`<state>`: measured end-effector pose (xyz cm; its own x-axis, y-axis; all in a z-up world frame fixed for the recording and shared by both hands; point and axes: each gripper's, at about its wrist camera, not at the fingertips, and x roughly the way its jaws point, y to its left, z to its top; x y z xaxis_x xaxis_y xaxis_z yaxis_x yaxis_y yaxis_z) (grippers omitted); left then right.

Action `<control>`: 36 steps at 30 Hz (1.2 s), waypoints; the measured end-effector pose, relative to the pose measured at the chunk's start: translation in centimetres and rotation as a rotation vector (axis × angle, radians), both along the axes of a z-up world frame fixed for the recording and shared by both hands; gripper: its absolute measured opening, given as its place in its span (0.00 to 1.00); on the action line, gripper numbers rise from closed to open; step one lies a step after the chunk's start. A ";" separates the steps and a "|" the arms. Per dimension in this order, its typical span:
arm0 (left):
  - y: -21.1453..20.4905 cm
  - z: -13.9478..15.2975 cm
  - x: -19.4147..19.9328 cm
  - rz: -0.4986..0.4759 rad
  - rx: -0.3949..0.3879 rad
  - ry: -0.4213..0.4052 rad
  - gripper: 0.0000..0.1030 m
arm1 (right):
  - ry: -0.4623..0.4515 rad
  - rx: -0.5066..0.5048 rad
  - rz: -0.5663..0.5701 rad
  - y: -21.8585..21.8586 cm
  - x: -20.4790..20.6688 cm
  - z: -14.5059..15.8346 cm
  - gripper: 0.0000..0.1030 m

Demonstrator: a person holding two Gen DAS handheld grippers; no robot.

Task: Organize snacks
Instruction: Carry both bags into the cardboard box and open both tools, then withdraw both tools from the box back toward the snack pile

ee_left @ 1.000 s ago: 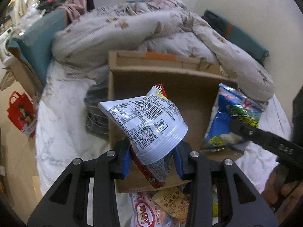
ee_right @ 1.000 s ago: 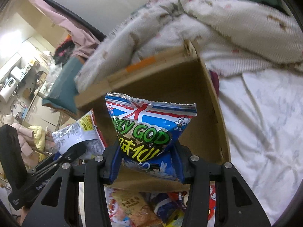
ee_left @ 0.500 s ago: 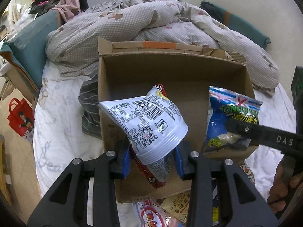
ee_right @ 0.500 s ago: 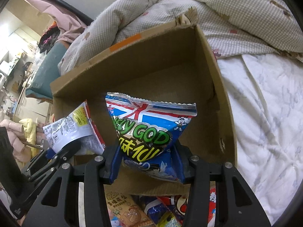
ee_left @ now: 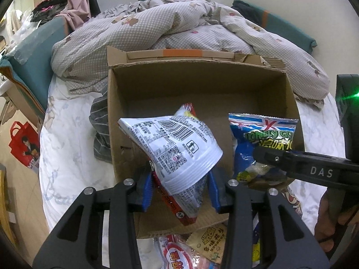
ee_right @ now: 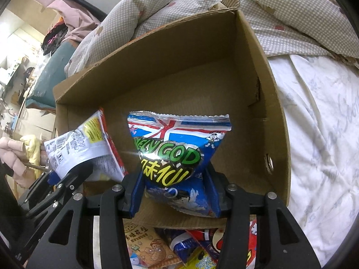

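My left gripper (ee_left: 180,190) is shut on a white and red snack bag (ee_left: 172,150), held over the near left part of an open cardboard box (ee_left: 202,85). My right gripper (ee_right: 175,190) is shut on a blue "Lonely God" snack bag (ee_right: 179,154), held over the near right part of the same box (ee_right: 157,71). Each bag shows in the other view, the blue one (ee_left: 260,141) and the white one (ee_right: 83,148). The box floor that shows is bare.
Several loose snack packets (ee_left: 197,248) lie on the white sheet (ee_right: 318,134) just in front of the box, also in the right wrist view (ee_right: 179,246). A rumpled checked quilt (ee_left: 157,29) lies behind the box. A red bag (ee_left: 24,143) sits on the floor at left.
Both grippers have risen and moved forward over the box with their bags, so more of the box's inside now shows. Both grips are unchanged.
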<state>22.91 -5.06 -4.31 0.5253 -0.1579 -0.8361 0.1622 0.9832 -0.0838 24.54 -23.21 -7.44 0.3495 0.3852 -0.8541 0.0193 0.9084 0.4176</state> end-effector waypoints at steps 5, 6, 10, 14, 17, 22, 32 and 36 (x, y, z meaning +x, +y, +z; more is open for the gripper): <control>0.1 0.1 -0.1 0.013 0.005 -0.001 0.44 | -0.001 -0.017 0.006 0.2 0.0 -0.1 0.50; 0.2 0.1 -0.1 0.013 0.002 0.000 0.44 | -0.001 -0.018 0.007 0.3 0.0 -0.1 0.50; 0.1 0.4 -0.3 0.013 0.022 -0.016 0.46 | -0.009 -0.017 0.010 0.4 0.0 0.0 0.50; -0.2 0.9 -0.6 0.012 0.054 -0.045 0.51 | -0.014 -0.018 0.010 0.4 -0.1 0.1 0.50; -0.1 1.4 -0.9 0.024 0.058 -0.069 0.70 | -0.023 0.011 0.009 0.2 -0.1 0.3 0.53; 0.7 2.1 -1.0 0.048 0.027 -0.093 0.79 | -0.092 -0.035 -0.002 0.2 -0.4 1.6 0.90; 2.4 2.7 -2.2 0.129 0.030 -0.104 0.79 | -0.125 -0.018 -0.012 -0.4 -1.2 3.0 0.91; 2.9 3.7 -3.0 0.151 0.045 -0.114 0.79 | -0.140 -0.016 -0.004 -0.5 -2.2 4.0 0.91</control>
